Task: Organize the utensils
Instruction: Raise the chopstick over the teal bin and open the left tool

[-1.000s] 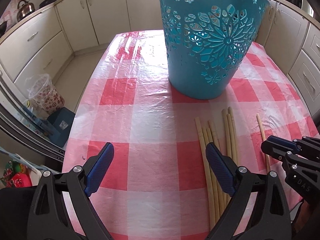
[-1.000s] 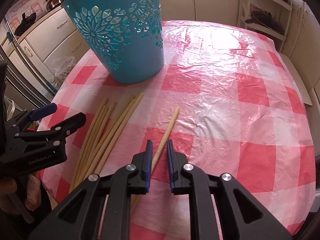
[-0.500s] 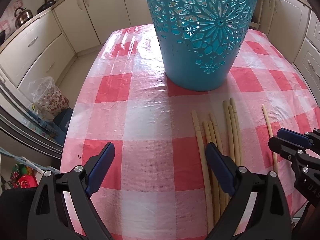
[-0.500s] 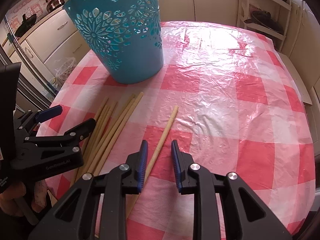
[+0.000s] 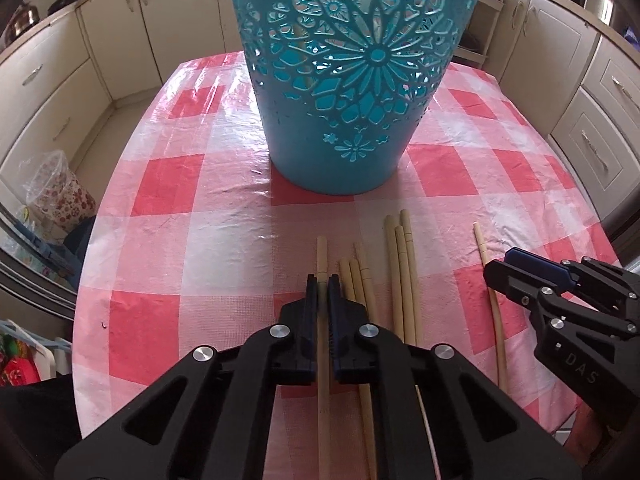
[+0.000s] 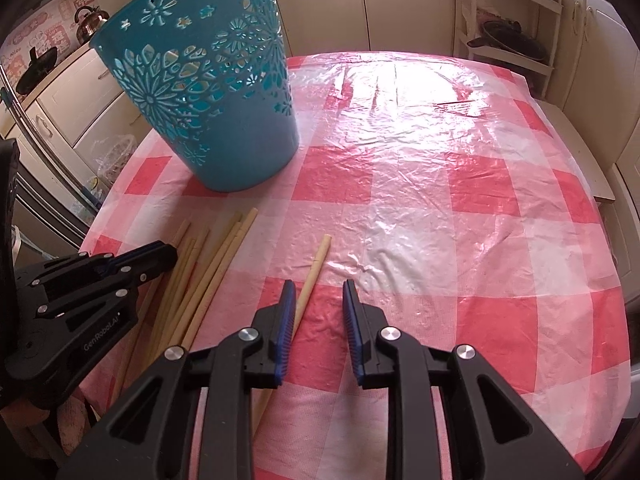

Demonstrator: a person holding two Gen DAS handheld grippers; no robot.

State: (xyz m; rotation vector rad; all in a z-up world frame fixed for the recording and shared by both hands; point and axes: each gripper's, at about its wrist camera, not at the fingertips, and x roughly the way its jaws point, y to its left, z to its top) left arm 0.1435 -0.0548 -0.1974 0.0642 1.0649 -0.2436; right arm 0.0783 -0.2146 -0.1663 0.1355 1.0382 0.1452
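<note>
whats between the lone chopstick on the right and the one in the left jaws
In the left wrist view, a loose bunch of chopsticks lies between the lone chopstick and the gripped chopstick.

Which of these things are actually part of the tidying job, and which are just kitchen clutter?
Part of the job:
- chopstick clamped in the left claw
- loose chopsticks on the table
- single chopstick beside the open right claw
- blue basket

Just lying about:
- kettle
- pan on the shelf rack
- floral bag on the floor
</note>
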